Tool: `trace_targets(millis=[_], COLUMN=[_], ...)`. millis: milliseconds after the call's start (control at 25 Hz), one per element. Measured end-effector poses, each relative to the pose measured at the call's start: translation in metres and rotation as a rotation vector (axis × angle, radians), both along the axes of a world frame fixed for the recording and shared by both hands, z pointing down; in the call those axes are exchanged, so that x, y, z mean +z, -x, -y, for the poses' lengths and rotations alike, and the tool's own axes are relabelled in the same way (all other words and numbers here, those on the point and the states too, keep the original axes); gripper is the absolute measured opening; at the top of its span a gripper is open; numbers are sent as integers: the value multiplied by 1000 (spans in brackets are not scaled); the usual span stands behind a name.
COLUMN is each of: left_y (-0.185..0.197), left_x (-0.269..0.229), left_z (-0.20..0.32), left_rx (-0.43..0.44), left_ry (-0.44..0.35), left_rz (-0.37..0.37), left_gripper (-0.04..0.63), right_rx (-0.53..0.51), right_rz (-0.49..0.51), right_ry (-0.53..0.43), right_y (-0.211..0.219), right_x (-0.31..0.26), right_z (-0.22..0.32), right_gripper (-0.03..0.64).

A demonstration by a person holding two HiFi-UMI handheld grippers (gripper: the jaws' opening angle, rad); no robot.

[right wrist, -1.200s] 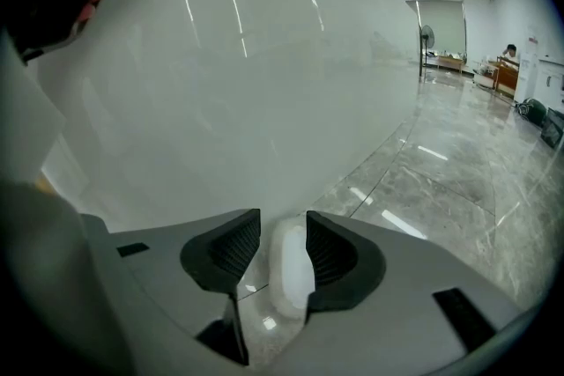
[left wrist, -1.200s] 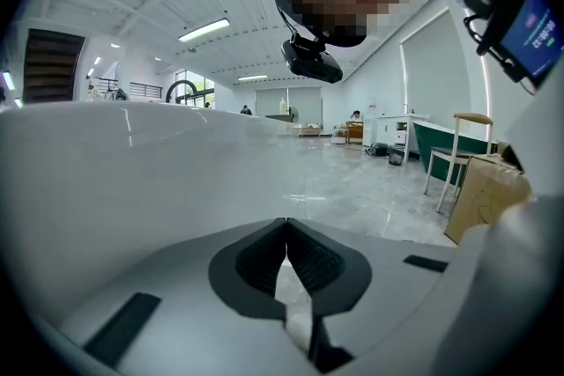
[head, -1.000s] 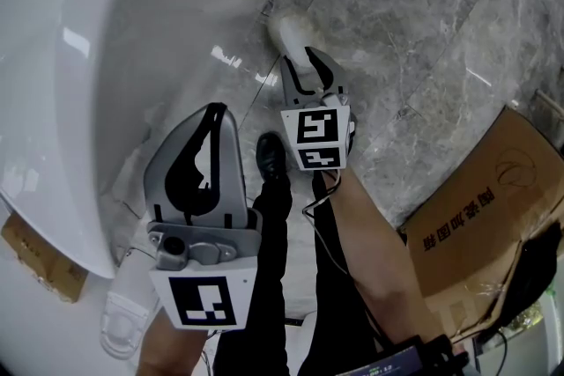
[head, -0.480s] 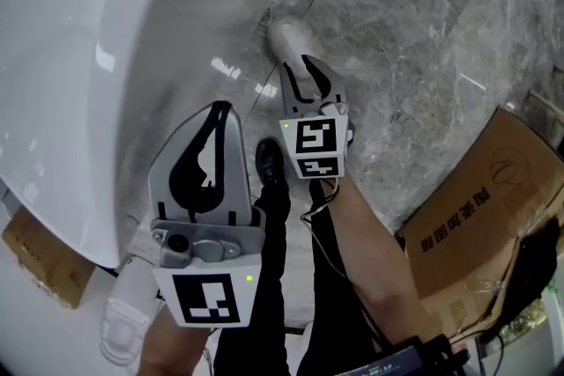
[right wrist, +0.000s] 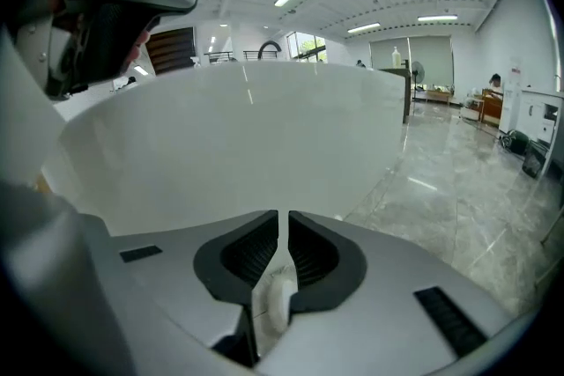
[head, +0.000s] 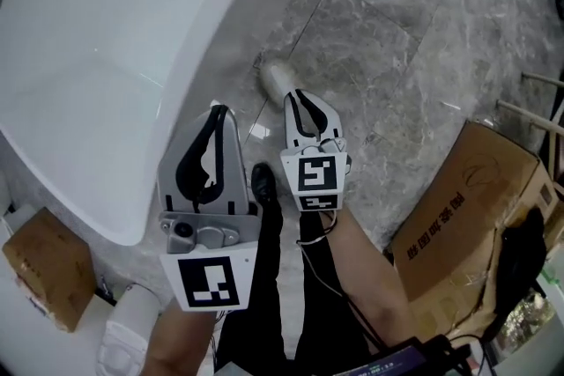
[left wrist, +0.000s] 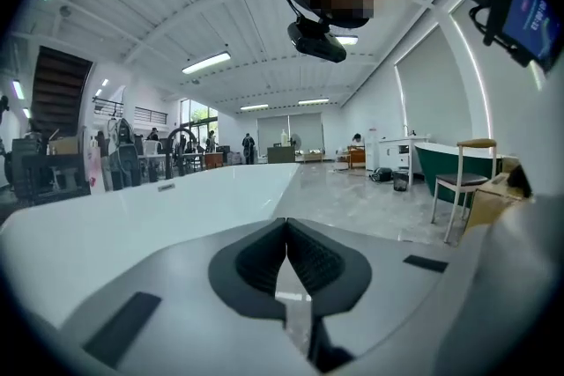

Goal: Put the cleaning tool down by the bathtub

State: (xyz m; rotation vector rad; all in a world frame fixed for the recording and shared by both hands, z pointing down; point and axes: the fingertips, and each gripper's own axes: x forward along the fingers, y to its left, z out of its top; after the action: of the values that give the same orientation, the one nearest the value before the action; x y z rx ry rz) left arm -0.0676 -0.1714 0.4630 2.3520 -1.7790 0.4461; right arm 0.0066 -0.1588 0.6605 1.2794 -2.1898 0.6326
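Cleaning tool (head: 275, 77) lying on the grey stone floor (head: 397, 31), right against the foot of the white bathtub (head: 106, 57); neither gripper is holding it.

I am holding my right gripper (head: 297, 94) above the tool, forearm (head: 361, 277) stretched forward, tips slanting down. Its jaws have just been closing and are standing nearly together with a thin slit between them, nothing clamped. The tips are covering the tool's near end. In the right gripper view the tool (right wrist: 271, 299) is only showing as a pale blur through the slit, so I cannot make out its shape. I am holding my left gripper (head: 218, 112) beside it, over the tub's edge, jaws together and empty. A cardboard box (head: 458, 207) is standing well apart, to my right.
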Motion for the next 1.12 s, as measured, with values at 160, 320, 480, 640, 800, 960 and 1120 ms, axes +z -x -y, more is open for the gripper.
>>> trace_targets(millis=[160, 320, 480, 640, 800, 960, 1120], left_y=[-4, -5, -6, -9, -7, -6, 2], left_x=[-79, -164, -254, -328, -389, -439, -467], left_z=[14, 22, 11, -6, -19, -36, -46], left_rx=[5, -11, -23, -24, -27, -27, -21], left_ry=[-94, -183, -243, -301, -360, -432, -478], left_rz=[-1, -11, -30, -27, -32, -17, -19], left_gripper=[18, 18, 18, 18, 18, 18, 18], right_rx=[2, 18, 39, 20, 20, 40, 41], right_rz=[17, 34, 80, 152, 180, 183, 178], right_ry=[-94, -222, -348, -536, -624, -642, -659], right_y=[-7, -16, -21, -20, -19, -27, -23], right_x=[-98, -210, -339, -454, -539, -588, -614], right_z=[22, 43, 44, 35, 20, -6, -25], right_gripper=[26, 15, 15, 14, 14, 14, 14])
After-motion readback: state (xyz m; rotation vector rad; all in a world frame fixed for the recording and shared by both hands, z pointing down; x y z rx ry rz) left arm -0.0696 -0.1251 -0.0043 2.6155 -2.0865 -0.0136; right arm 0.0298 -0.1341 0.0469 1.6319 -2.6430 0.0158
